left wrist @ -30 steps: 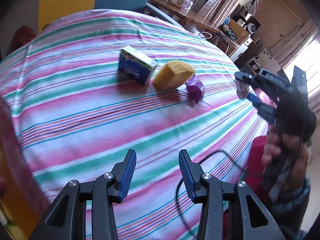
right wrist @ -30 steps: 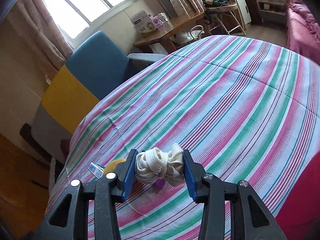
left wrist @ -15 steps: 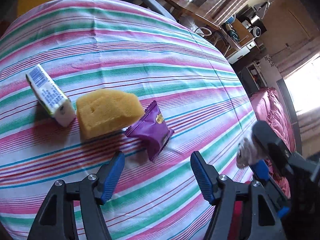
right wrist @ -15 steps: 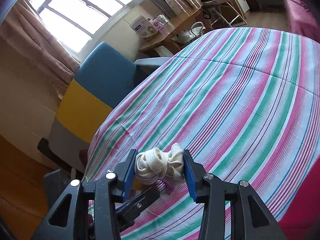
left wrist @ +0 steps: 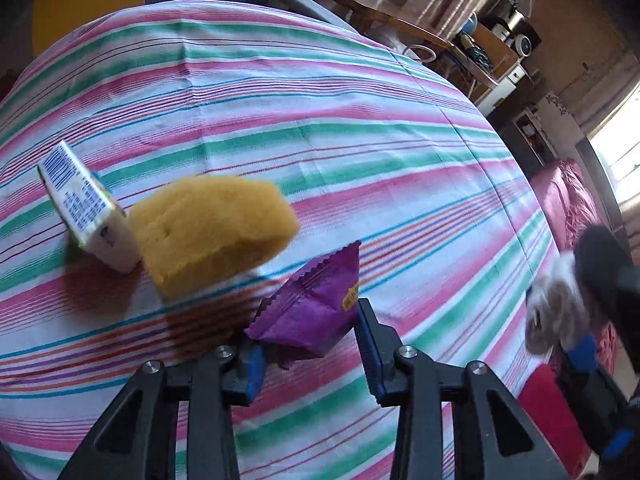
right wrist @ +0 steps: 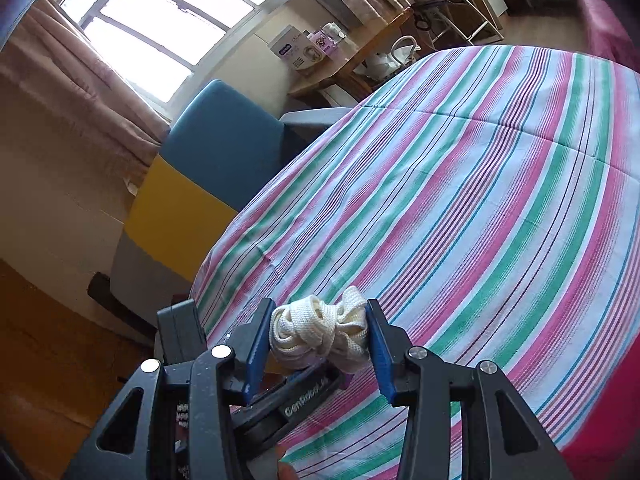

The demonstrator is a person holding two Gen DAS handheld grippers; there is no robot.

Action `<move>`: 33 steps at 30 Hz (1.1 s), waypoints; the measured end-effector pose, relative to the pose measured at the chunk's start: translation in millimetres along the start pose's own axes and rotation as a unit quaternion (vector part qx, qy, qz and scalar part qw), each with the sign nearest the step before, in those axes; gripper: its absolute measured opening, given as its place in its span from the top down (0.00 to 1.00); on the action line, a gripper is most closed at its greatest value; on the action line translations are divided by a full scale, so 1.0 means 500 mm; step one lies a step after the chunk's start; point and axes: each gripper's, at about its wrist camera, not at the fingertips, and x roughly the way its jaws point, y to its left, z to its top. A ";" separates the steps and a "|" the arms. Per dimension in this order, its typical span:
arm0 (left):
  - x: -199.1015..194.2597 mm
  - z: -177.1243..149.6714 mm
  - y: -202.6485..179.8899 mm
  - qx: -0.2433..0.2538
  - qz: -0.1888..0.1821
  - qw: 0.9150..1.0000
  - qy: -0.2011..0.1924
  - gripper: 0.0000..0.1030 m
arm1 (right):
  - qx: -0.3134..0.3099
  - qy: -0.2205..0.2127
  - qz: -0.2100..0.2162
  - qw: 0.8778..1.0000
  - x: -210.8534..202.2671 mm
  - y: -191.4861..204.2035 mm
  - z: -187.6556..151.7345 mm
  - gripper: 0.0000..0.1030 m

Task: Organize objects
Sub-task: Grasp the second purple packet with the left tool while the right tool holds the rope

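Observation:
A purple snack packet (left wrist: 308, 312) lies on the striped cloth (left wrist: 360, 120), and my left gripper (left wrist: 310, 340) is closing on it, both blue pads touching its sides. Just left of the packet sits a yellow sponge (left wrist: 212, 232), with a white and blue box (left wrist: 84, 208) leaning against the sponge's far side. My right gripper (right wrist: 320, 332) is shut on a white cord bundle (right wrist: 316, 320) and hovers above the cloth. In the left wrist view that right gripper (left wrist: 560, 308) hangs at the right edge with the cord bundle (left wrist: 548, 300) in it.
A blue and yellow chair (right wrist: 216, 160) stands past the cloth's far edge. A wooden desk (left wrist: 380, 4) with boxes is beyond it. Pink bedding (left wrist: 568, 200) and a red object (left wrist: 548, 408) lie off the cloth's right side.
My left gripper moved in over the objects, opened wide around the purple packet, then narrowed onto it. The right gripper stayed put, tilting a little, still gripping the cord.

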 end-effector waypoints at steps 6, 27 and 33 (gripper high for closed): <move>-0.073 -0.097 0.079 0.009 -0.023 0.999 0.027 0.62 | -0.023 0.026 -0.009 0.999 0.022 0.012 -0.008 0.56; -0.230 -0.228 0.240 -0.077 -0.010 0.997 -0.013 0.40 | -0.117 0.104 -0.097 0.983 0.098 0.047 -0.044 0.54; -0.207 -0.210 0.206 -0.086 0.002 0.996 -0.006 0.42 | -0.171 0.154 -0.153 0.961 0.145 0.057 -0.075 0.54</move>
